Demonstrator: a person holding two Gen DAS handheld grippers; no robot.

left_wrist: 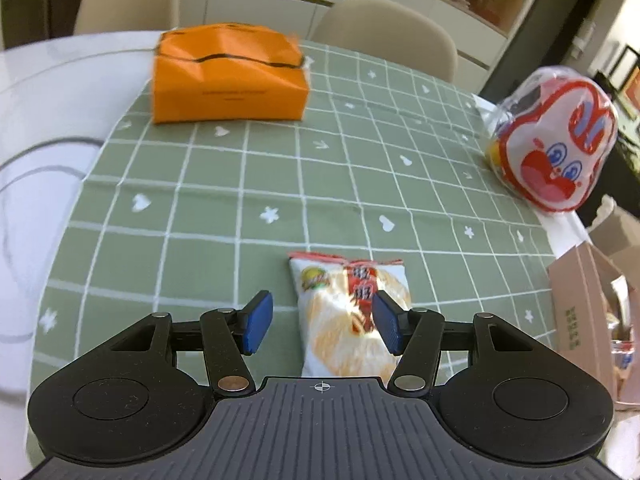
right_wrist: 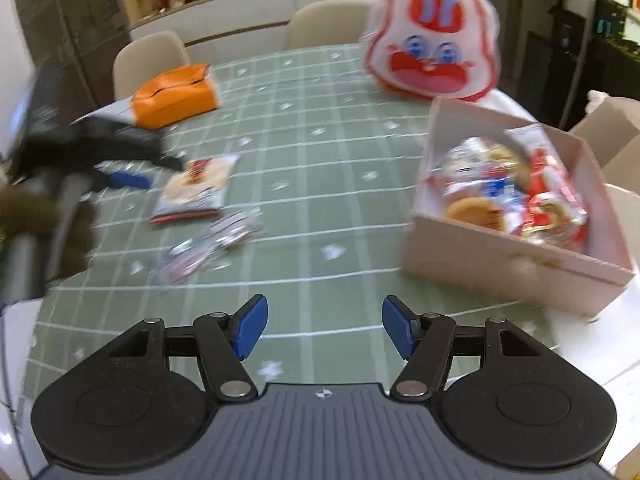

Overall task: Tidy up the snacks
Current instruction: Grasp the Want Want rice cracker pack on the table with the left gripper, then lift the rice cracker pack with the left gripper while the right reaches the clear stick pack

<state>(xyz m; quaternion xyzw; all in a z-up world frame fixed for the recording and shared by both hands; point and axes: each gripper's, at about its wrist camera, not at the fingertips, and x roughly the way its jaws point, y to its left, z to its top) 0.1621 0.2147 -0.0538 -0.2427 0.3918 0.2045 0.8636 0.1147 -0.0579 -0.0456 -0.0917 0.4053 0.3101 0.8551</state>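
my left gripper (left_wrist: 322, 322) hangs open over the snack packet (left_wrist: 348, 312) to straddle it — my right gripper (right_wrist: 322, 326), open and empty, faces the pink box (right_wrist: 516, 252) of snacks.

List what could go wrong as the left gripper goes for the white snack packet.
The left gripper stands open off-centre over the white snack packet, so one finger may land on it and crush it. The clear wrapped snack close by could be knocked. The pink box sits at the table's edge.
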